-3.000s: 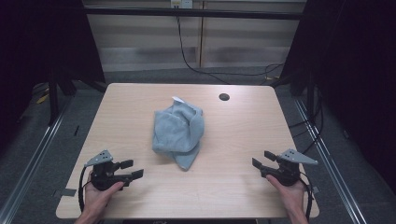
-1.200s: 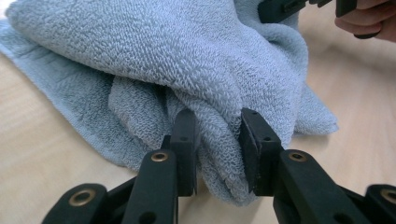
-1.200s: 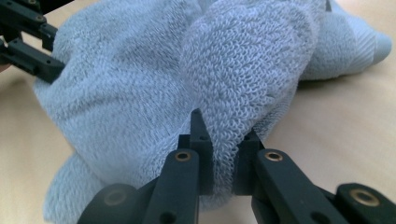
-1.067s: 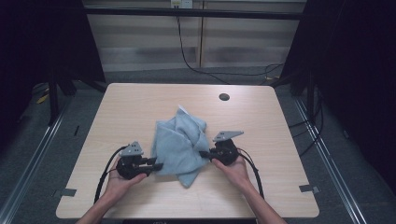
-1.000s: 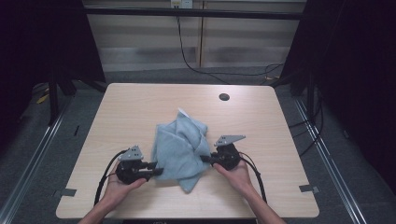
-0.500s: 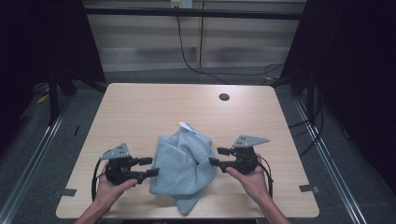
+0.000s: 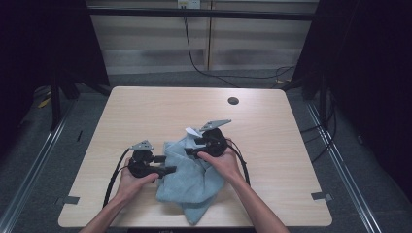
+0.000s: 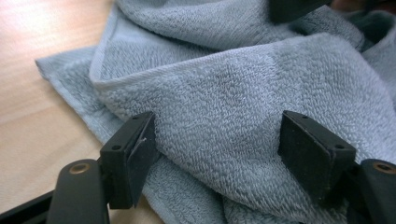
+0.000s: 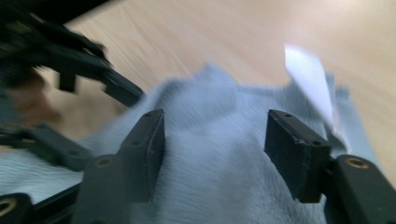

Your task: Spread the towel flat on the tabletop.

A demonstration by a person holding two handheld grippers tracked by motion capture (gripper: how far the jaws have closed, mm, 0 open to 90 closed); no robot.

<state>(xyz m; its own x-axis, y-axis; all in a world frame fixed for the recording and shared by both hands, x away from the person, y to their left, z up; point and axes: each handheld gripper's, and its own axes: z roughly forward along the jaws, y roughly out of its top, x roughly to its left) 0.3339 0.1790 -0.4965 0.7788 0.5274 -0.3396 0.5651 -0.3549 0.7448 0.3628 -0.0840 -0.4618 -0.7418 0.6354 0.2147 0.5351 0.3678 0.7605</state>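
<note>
While both sets of jaws have just been opening, the entry records a release: half a second ago the left gripper (image 7: 167,170) and right gripper (image 7: 192,148) stood at opposite edges of the towel (image 7: 187,179) with the cloth spread between them; now the two have come in close together over its upper part, and the cloth lies bunched again. Item: one pale blue terry towel, crumpled, lying on the wooden table (image 7: 145,111) towards the near edge, with a loose corner trailing toward the person and a small white label (image 7: 192,131) standing up at its far edge. Left gripper: jaws wide apart, seen in the left gripper view (image 8: 219,158) with a hemmed fold of the towel (image 8: 243,107) lying between and ahead of the pads, the cloth brushing the inner faces but not pinched. Right gripper: jaws likewise parted, seen in the right gripper view (image 9: 215,144), towel (image 9: 210,172) lying between and under them, label (image 9: 308,79) just beyond the right-hand pad; the picture is smeared by motion, so contact cannot be judged finely. Position: left gripper at the towel's left edge, pointing across it; right gripper above the towel's far portion, just beside the label. Assessment: the spreading grip appears abandoned, and both grippers seem placed to take a fresh hold nearer the middle, probably to straighten or fold the cloth. Also present: a dark round grommet (image 7: 233,101) well apart at the far side.
</note>
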